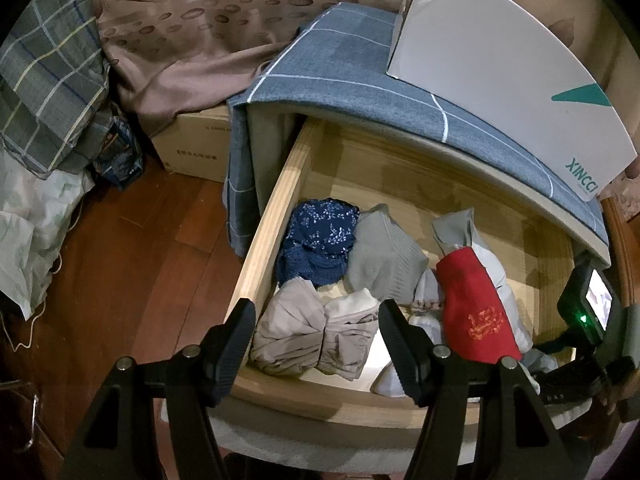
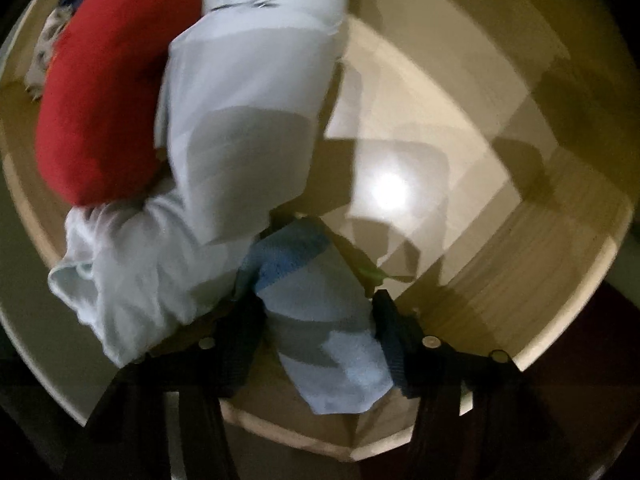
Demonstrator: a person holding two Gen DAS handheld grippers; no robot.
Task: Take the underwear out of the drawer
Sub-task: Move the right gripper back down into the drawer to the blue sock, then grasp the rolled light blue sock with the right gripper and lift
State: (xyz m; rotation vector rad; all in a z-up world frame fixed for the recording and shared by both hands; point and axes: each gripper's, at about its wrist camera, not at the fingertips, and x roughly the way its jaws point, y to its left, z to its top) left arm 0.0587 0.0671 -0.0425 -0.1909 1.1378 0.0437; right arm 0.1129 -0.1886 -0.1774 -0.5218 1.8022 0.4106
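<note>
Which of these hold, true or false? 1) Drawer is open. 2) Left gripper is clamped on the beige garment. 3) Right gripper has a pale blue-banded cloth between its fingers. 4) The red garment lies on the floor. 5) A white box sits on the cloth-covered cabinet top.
1) True. The drawer is pulled out, garments showing inside.
2) False. The left gripper hangs open above the beige garment, nothing between its fingers.
3) True. The right gripper has the pale blue-banded cloth between its fingers at the drawer's front.
4) False. The red garment lies inside the drawer.
5) True. The white box rests on the grey checked cloth over the cabinet.
</note>
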